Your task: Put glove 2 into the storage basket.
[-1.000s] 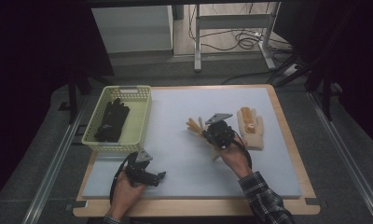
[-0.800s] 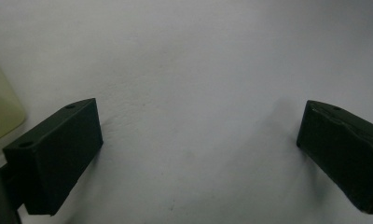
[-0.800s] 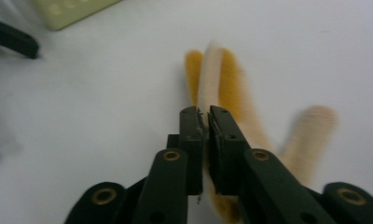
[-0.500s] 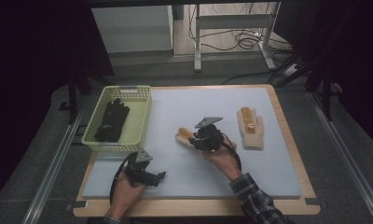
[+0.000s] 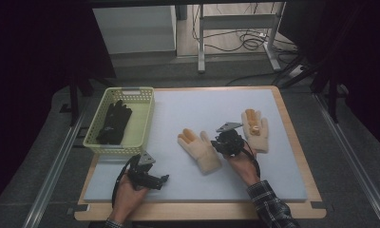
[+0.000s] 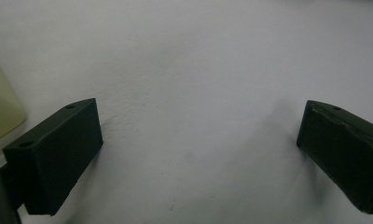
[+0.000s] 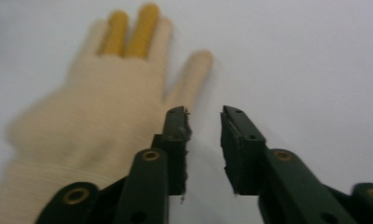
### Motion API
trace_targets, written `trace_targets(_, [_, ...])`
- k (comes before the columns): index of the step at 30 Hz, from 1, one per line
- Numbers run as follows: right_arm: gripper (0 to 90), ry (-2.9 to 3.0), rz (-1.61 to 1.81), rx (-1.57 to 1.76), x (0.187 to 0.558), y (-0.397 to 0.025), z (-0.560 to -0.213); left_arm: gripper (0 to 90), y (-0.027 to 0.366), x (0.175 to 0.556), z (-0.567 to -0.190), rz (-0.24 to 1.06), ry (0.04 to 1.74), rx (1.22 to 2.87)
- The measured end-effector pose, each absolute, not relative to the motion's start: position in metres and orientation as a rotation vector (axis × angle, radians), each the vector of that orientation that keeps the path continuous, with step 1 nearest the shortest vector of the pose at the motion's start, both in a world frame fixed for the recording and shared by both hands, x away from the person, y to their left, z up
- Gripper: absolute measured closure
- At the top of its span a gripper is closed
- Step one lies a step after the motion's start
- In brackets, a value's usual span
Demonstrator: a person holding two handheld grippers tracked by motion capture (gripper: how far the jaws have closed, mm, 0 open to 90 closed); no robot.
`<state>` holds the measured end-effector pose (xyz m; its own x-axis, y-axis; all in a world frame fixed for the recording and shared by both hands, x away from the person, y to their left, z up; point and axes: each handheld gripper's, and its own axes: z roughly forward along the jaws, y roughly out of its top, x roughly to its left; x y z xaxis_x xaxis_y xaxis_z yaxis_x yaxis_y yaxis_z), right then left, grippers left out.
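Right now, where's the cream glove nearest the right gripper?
In the high view the cream glove lies flat mid-table on the foam mat, just left of the right gripper, between the yellow basket and the second cream glove.

Pale grey mat (image 5: 197, 102) is the landmark, lying on a wooden board (image 5: 202, 211) w/ wood rim showing at mat's near, left & right edges. Beyond mat's far edge: white cabinet (image 5: 133, 28) to far left, metal stand (image 5: 201, 42) behind the middle, black cables (image 5: 245, 42) looped on floor btwn its legs. Metal rails (image 5: 55, 166) run alongside the board, one on each side, on dark grey floor.
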<state>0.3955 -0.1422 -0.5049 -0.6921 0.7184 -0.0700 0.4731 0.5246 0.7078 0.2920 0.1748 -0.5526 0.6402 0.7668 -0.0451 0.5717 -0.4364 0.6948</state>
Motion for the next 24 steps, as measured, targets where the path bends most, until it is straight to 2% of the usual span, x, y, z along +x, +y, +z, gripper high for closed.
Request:
trace_targets(6, [77.0, 2.472, 0.966, 1.008, 0.385, -0.151, -0.525, 0.3, 0.175, 0.292, -0.553, 0.363, 1.038, 2.166])
trace_targets(12, [76.9, 2.531, 1.064, 0.964, 0.356, -0.147, -0.528, 0.3, 0.175, 0.292, -0.553, 0.363, 1.038, 2.167])
trace_targets(18, [74.3, 2.584, 1.115, 0.881, 0.333, -0.131, -0.531, 0.3, 0.175, 0.292, -0.553, 0.363, 1.038, 2.167])
trace_targets(24, [69.1, 2.560, 1.107, 0.923, 0.341, -0.142, -0.528, 0.3, 0.175, 0.292, -0.553, 0.362, 1.038, 2.167])
